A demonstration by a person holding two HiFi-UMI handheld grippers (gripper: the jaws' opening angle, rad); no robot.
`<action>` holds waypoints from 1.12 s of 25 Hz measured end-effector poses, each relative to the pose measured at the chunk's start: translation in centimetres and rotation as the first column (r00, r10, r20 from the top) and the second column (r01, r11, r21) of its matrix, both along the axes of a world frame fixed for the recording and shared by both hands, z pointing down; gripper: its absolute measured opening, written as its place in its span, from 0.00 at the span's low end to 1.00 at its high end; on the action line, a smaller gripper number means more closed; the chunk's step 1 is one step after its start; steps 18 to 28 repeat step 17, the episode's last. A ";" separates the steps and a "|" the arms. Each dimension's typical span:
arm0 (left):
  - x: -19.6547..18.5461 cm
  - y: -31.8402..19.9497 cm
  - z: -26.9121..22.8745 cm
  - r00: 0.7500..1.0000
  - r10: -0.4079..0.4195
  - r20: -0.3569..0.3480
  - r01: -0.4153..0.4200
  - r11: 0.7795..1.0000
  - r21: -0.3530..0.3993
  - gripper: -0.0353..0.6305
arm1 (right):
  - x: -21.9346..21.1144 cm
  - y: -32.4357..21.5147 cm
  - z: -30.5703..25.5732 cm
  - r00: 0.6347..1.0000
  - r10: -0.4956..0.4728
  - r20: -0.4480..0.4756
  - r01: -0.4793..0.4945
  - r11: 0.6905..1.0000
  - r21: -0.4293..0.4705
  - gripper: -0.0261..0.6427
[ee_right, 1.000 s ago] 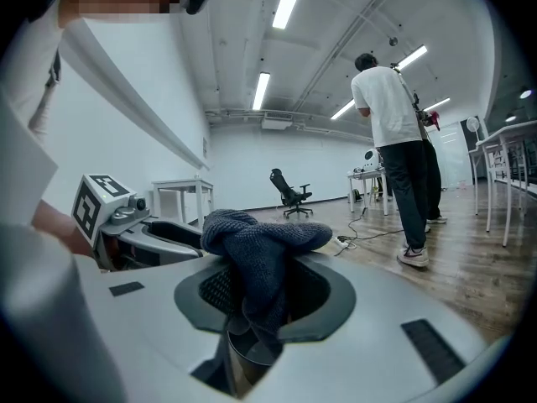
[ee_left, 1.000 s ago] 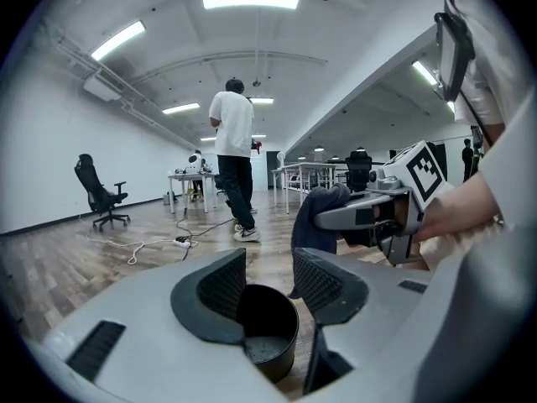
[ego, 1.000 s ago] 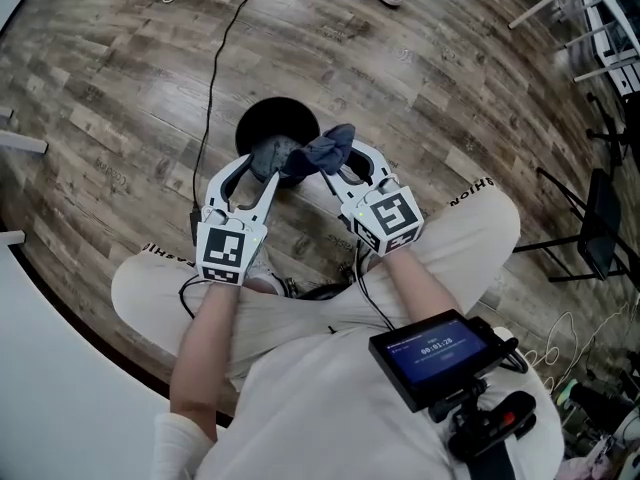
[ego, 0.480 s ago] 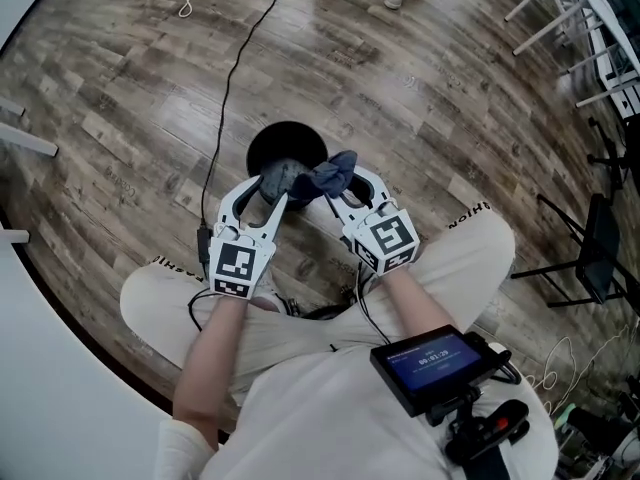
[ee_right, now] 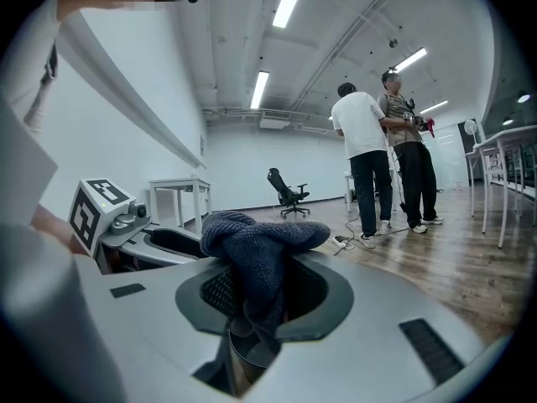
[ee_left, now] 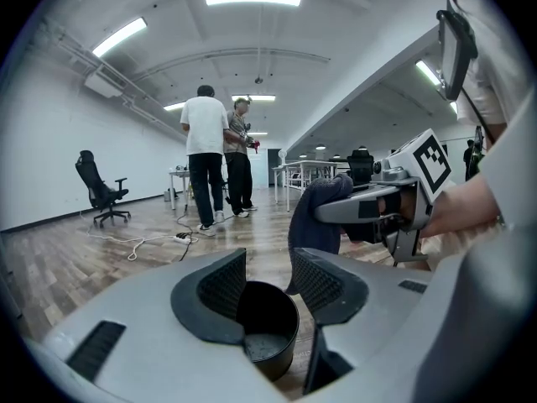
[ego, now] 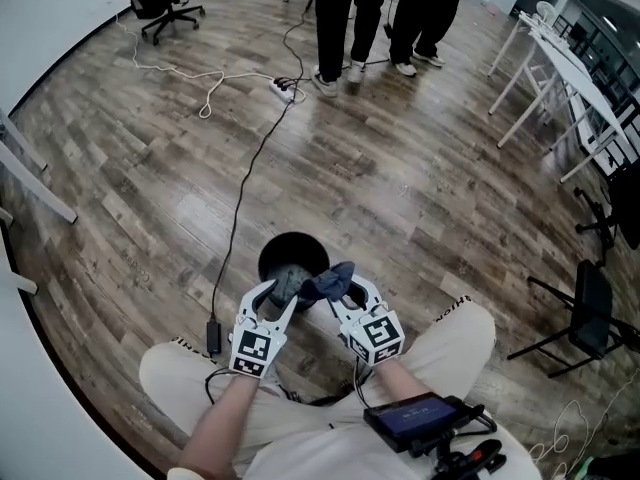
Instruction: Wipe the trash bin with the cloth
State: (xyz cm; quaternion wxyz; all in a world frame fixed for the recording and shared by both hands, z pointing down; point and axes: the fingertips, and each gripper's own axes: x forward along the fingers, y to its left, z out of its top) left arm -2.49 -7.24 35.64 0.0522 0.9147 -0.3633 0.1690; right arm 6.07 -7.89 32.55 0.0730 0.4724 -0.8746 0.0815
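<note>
Since half a second ago the head view looks further forward, so both grippers and the trash bin sit lower in the picture, and two standing people now show at the far side of the room. Between grippers and bin almost nothing has changed.

The black round bin stands upright on the wood floor, just in front of the person's knees. The right gripper is clamped on the dark blue cloth; in its own view the cloth bunches above the jaws and hangs down between them. The cloth is held over the bin's near rim. The left gripper hovers beside it over the same rim, its jaws apart and gripping nothing; through the gap its view shows the open bin below. A black cable runs across the floor past the bin.
</note>
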 end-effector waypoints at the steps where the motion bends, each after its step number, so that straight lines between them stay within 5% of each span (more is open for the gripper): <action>1: -0.1 0.3 0.1 1.000 0.000 0.001 0.000 1.000 -0.004 0.34 | -0.3 0.3 0.2 1.000 -0.005 0.000 0.005 1.000 -0.003 0.19; 28: 1.3 1.7 0.1 1.000 0.009 -0.024 -0.009 1.000 -0.005 0.33 | 0.2 1.4 1.7 1.000 -0.025 0.012 0.025 0.999 -0.027 0.19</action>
